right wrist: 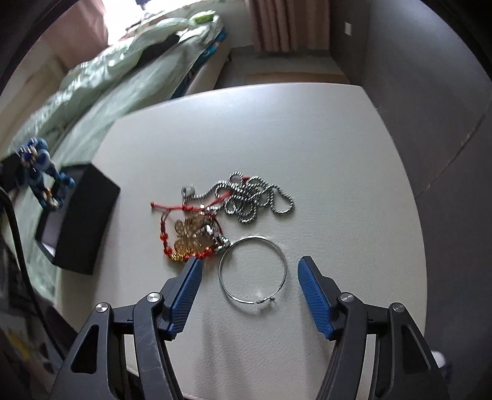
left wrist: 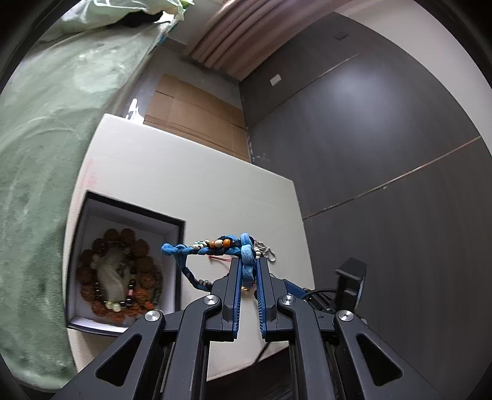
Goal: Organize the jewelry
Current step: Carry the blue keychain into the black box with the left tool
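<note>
My left gripper [left wrist: 248, 263] is shut on a blue braided cord bracelet [left wrist: 215, 246] with orange and white beads, lifted above the white table [left wrist: 190, 178]. Left of it an open black jewelry box [left wrist: 123, 264] holds brown bead bracelets and a pale stone. In the right wrist view my right gripper [right wrist: 249, 266] stands open above a thin silver bangle [right wrist: 252, 270] lying between its fingers, untouched. Beyond it lie a red cord bracelet with gold charms [right wrist: 187, 234] and a silver ball chain [right wrist: 255, 197]. The blue bracelet [right wrist: 40, 172] hangs above the box [right wrist: 83, 215] at far left.
A green bedspread [left wrist: 40, 172] borders the table on the left. A dark panelled wall [left wrist: 399, 154] stands on the right, with pink curtains [right wrist: 286, 24] and cardboard [left wrist: 196, 114] on the floor behind. A black cable [right wrist: 18, 246] runs down the left edge.
</note>
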